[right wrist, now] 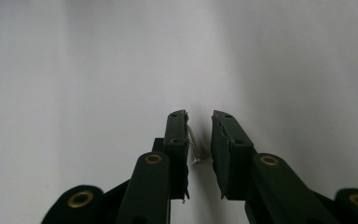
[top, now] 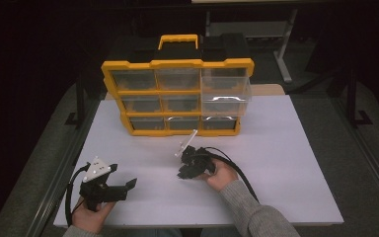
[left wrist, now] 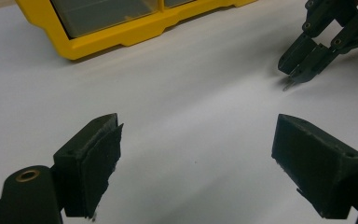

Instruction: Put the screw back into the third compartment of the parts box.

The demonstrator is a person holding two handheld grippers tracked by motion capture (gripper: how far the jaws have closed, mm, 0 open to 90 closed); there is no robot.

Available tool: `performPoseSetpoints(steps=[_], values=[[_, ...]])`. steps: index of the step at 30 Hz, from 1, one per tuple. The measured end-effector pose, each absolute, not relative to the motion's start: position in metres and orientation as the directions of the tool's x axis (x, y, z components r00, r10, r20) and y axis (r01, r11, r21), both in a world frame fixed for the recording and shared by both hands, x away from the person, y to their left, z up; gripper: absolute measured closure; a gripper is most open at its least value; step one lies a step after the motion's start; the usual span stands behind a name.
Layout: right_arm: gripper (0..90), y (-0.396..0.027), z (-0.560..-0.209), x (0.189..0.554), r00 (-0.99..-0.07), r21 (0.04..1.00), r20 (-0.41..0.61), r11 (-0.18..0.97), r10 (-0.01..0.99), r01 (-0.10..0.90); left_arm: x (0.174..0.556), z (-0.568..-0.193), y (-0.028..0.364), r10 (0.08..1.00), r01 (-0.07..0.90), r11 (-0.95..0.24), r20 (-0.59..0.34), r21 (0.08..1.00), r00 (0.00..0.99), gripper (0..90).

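A workshop or lab: a white bench (top: 276,148) carries a yellow parts organizer (top: 177,96) with 9 clear drawers at 12 o'clock, dark surroundings, metal frames behind.

Wide bare white table (top: 276,163) right of the right claw (top: 186,165) and on to the far right edge: free passage. Open strip between the two claws, also bare. Blocked at the back by the yellow drawer cabinet (top: 177,64), upright across the far middle of the table, with one clear drawer (top: 225,91) on its right column jutting forward into the approach. Narrow band of table between cabinet front and right claw. Near left corner taken by the left claw (top: 128,185) and hand (top: 91,217). Small screw (right wrist: 192,147) on the table within the narrow gap of the right claw, against one pad.
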State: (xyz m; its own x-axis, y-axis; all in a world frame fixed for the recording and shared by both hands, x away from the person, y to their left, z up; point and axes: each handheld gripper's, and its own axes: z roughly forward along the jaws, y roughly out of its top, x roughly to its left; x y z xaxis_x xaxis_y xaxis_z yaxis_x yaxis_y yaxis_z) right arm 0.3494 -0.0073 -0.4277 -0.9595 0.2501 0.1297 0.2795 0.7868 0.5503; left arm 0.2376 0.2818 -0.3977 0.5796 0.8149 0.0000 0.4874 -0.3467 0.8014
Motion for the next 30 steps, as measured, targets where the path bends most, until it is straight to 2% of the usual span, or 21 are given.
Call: performPoseSetpoints(steps=[6, 8, 9, 15, 16, 17, 20, 25, 27, 28, 30], values=[[77.0, -0.006, -0.4281, 0.3465, -0.958, 0.525, 0.126, 0.802, 0.259, 0.285, 0.2378, -0.3973, 0.2824, 0.813, 0.483, -0.353, 0.007, 0.801, 0.582, 14.8], [77.4, -0.0049, -0.4304, 0.3483, -0.968, 0.54, 0.094, 0.805, 0.231, 0.245, 0.2377, -0.3971, 0.2826, 0.813, 0.484, -0.354, 0.007, 0.8, 0.582, 14.8], [77.5, -0.0047, -0.4299, 0.3456, -0.959, 0.518, 0.115, 0.809, 0.257, 0.279, 0.2378, -0.3975, 0.2825, 0.813, 0.481, -0.35, 0.006, 0.804, 0.582, 14.8], [81.2, -0.0037, -0.4318, 0.3454, -0.961, 0.515, 0.105, 0.813, 0.255, 0.272, 0.2378, -0.3975, 0.2829, 0.813, 0.482, -0.35, 0.005, 0.803, 0.582, 14.8], [82.0, -0.0034, -0.433, 0.348, -0.972, 0.538, 0.075, 0.811, 0.225, 0.229, 0.2378, -0.3974, 0.283, 0.813, 0.482, -0.35, 0.005, 0.803, 0.583, 14.8], [83.3, -0.0036, -0.4315, 0.3442, -0.96, 0.507, 0.103, 0.816, 0.261, 0.277, 0.2377, -0.3975, 0.2829, 0.814, 0.483, -0.348, 0.003, 0.803, 0.581, 14.8], [85.7, -0.0031, -0.4328, 0.3475, -0.972, 0.531, 0.061, 0.817, 0.229, 0.226, 0.2376, -0.3974, 0.2829, 0.814, 0.483, -0.348, 0.003, 0.804, 0.581, 14.8], [86.3, -0.0043, -0.4326, 0.3484, -0.962, 0.517, 0.104, 0.812, 0.253, 0.269, 0.2375, -0.3976, 0.2823, 0.815, 0.482, -0.342, -0.001, 0.807, 0.579, 14.8], [86.4, -0.0044, -0.4334, 0.3508, -0.966, 0.533, 0.098, 0.808, 0.237, 0.252, 0.2378, -0.3982, 0.2819, 0.817, 0.482, -0.335, -0.005, 0.809, 0.577, 14.8], [86.5, -0.0051, -0.4321, 0.3494, -0.957, 0.51, 0.129, 0.81, 0.26, 0.288, 0.2378, -0.3981, 0.2819, 0.817, 0.482, -0.336, -0.004, 0.809, 0.577, 14.8], [86.6, -0.0066, -0.4314, 0.351, -0.955, 0.514, 0.153, 0.805, 0.255, 0.297, 0.2374, -0.3977, 0.2818, 0.818, 0.484, -0.337, -0.004, 0.807, 0.575, 14.8]])
